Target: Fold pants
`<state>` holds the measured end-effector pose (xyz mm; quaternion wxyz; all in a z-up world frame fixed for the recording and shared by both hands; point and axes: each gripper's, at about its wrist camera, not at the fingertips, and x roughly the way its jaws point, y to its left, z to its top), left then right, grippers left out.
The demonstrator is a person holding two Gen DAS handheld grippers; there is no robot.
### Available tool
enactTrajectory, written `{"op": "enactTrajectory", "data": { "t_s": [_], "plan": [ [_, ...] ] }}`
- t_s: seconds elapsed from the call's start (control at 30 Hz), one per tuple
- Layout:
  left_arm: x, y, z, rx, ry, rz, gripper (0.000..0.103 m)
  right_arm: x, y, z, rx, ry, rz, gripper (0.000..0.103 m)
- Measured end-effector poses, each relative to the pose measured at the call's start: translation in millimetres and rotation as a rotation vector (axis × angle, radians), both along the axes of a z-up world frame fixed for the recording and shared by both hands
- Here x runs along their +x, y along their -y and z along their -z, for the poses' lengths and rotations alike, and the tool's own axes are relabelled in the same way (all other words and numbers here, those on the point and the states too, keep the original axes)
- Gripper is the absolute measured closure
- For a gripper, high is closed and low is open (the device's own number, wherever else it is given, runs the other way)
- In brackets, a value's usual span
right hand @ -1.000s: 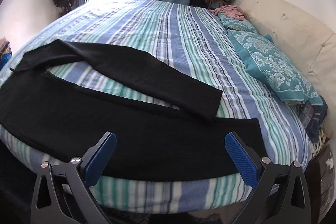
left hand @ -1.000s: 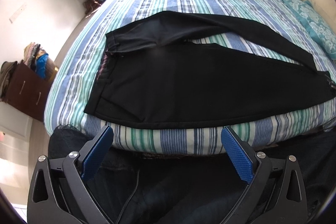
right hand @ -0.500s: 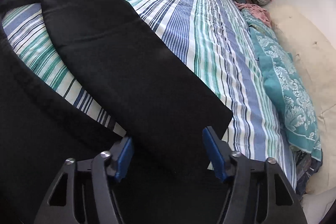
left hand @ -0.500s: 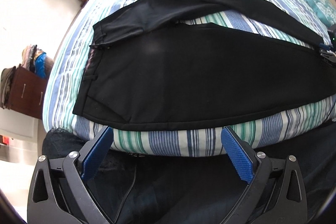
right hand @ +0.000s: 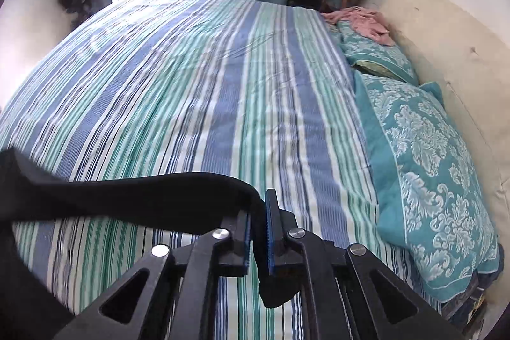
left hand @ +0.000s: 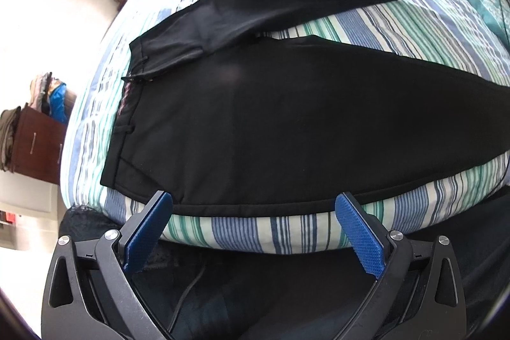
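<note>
Now right gripper [right hand: 258, 225] pinches far pant leg [right hand: 143, 196] hem, lifted off bed [right hand: 223, 85]; left gripper [left hand: 251, 222] wide open, empty, at near leg's [left hand: 287, 123] edge.

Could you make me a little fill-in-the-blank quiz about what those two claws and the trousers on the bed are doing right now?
1. The right claw is clamped on one leg of the black fabric pants, holding its end ____ the bed.
2. The left claw has its blue pads wide ____ and grips nothing.
3. The pants lie on a ____ bedsheet in blue, green and white.

Missing words: above; open; striped
</note>
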<state>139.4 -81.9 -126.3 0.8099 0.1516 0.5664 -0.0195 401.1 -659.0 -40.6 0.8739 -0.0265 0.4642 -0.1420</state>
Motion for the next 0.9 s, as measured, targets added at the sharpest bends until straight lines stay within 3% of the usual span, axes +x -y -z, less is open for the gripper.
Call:
{"op": "enactTrajectory", "data": {
  "t_s": [0.07, 0.17, 0.37, 0.53, 0.73, 0.77, 0.8, 0.9],
  "plan": [
    [1.9, 1.2, 0.0, -0.006, 0.002, 0.004, 0.001, 31.8, 24.7, -3.4, 0.040, 0.042, 0.132, 0.045],
    [5.7, -2.6, 8.4, -0.010, -0.014, -0.007, 0.001, 31.0, 51.3, 7.2, 0.133, 0.142, 0.247, 0.045],
    [17.3, -6.1, 36.6, -0.005, -0.091, -0.032, 0.001, -9.5, 104.4, 118.9, 0.532, 0.091, 0.453, 0.045],
    [24.1, -6.0, 51.0, 0.026, -0.114, -0.047, 0.001, -1.3, 119.2, 168.2, 0.753, 0.225, 0.481, 0.047],
    [34.4, -3.7, 64.6, 0.068, -0.143, -0.069, 0.001, 63.9, 113.6, 204.4, 0.768, 0.185, 0.487, 0.047],
    [35.2, -2.7, 65.7, 0.073, -0.144, -0.067, 0.001, 68.6, 109.5, 203.3, 0.728, 0.184, 0.483, 0.060],
    [35.7, -0.6, 66.5, 0.078, -0.143, -0.061, 0.001, 78.8, 102.9, 197.7, 0.656, 0.156, 0.461, 0.097],
    [33.9, 4.5, 67.5, 0.081, -0.124, -0.037, 0.001, 107.9, 71.4, 158.7, 0.255, 0.114, 0.293, 0.097]
  ]
}}
